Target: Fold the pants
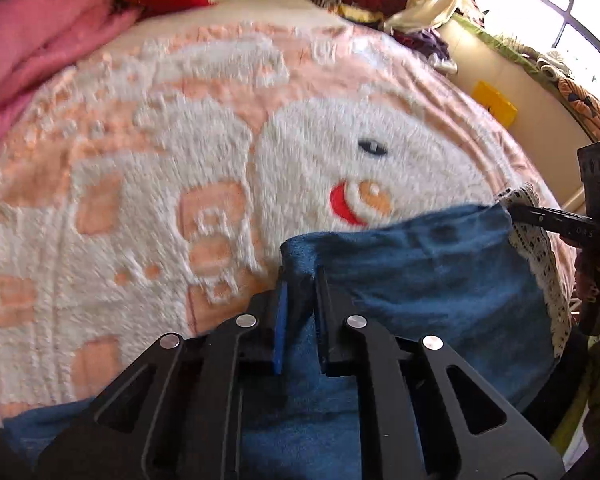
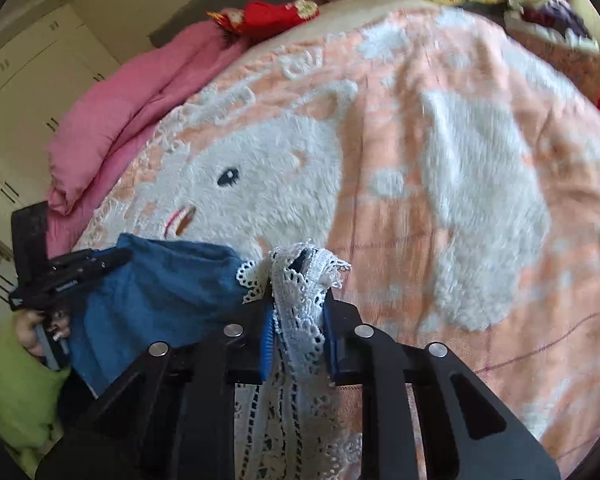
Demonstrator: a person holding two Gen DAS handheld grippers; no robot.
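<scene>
Gripping blue pants (image 1: 420, 264) at the near edge of the bed (image 1: 140, 200), left claw (image 1: 300, 280) clamped narrow on a blue fold, right claw (image 2: 296, 304) clamped on the white lace trim (image 2: 296, 280), fabric stretched between them, pink quilt (image 2: 112, 120) far left.

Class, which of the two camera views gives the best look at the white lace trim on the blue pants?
The right wrist view: the lace trim fills the centre, bunched between the right tool pads, with its openwork pattern clear. The left wrist view shows only a thin strip of it along the far edge of the blue pants.
</scene>
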